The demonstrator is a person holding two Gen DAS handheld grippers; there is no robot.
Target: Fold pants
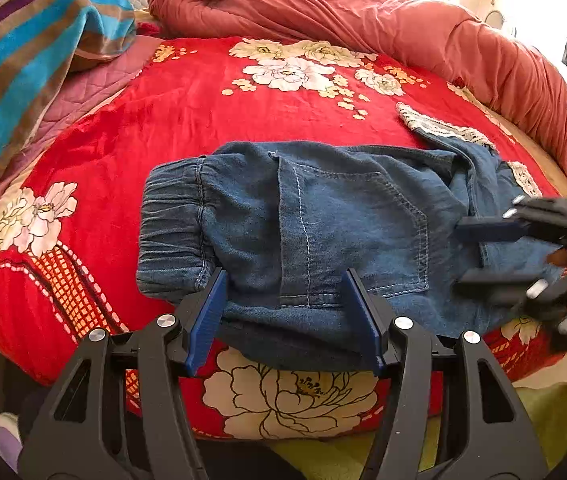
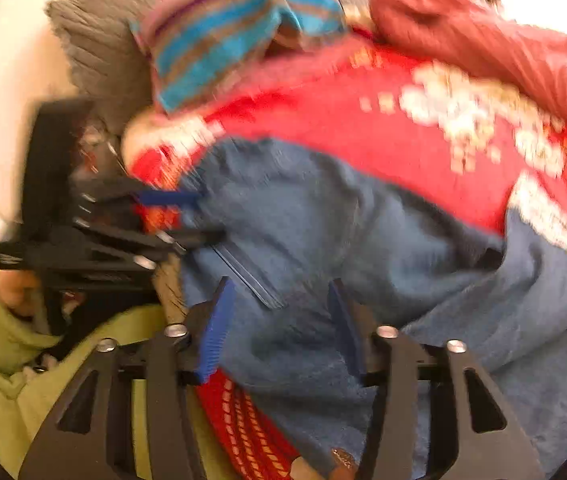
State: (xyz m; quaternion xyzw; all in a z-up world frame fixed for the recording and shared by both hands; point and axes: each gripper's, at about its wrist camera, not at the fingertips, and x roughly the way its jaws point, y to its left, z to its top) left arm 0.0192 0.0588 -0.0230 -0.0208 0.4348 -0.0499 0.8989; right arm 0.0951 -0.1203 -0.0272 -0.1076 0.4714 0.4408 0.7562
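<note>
The blue denim pants [image 1: 323, 232] lie folded on the red floral bedspread [image 1: 203, 112], elastic waistband at the left, lace-trimmed cuffs [image 1: 443, 128] at the far right. My left gripper [image 1: 283, 276] is open, its blue pads on either side of the pants' near edge. My right gripper [image 1: 479, 252] is open over the leg end at the right. In the blurred right wrist view the right gripper [image 2: 279, 296] is open over the denim [image 2: 363, 240], with the left gripper [image 2: 187, 216] at the left.
A rust-red quilt [image 1: 363, 12] is bunched along the back and right. A striped blue and brown towel [image 1: 35, 60] lies on a pillow at the left. A green cloth [image 1: 543, 420] hangs below the bed's front edge.
</note>
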